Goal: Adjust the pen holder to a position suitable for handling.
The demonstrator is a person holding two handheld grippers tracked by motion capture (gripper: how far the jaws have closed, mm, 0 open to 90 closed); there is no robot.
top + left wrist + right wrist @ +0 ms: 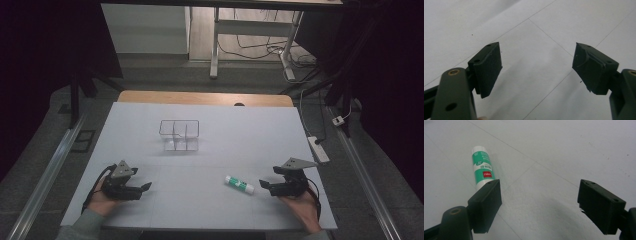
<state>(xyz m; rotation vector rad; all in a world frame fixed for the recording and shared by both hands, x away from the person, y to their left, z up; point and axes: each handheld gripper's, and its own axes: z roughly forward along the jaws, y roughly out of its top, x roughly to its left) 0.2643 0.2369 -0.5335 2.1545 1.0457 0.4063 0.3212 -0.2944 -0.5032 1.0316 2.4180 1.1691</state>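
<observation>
A white and green glue stick (239, 184) lies on its side on the white table sheet, front right of centre. My right gripper (263, 186) rests on the sheet just right of it, jaws wide open and empty. In the right gripper view the glue stick (481, 167) lies beyond the left jaw, outside the gap of the gripper (539, 202). My left gripper (144, 188) sits at the front left, open with nothing between its jaws, and its own view shows bare sheet between the jaws of the gripper (537, 66). A clear plastic compartment box (179, 135) stands in the middle.
The white sheet (210, 165) covers a wooden table whose far edge (205, 98) shows at the back. A power strip (318, 148) and cables lie on the floor to the right. A metal rail (45, 180) runs along the left.
</observation>
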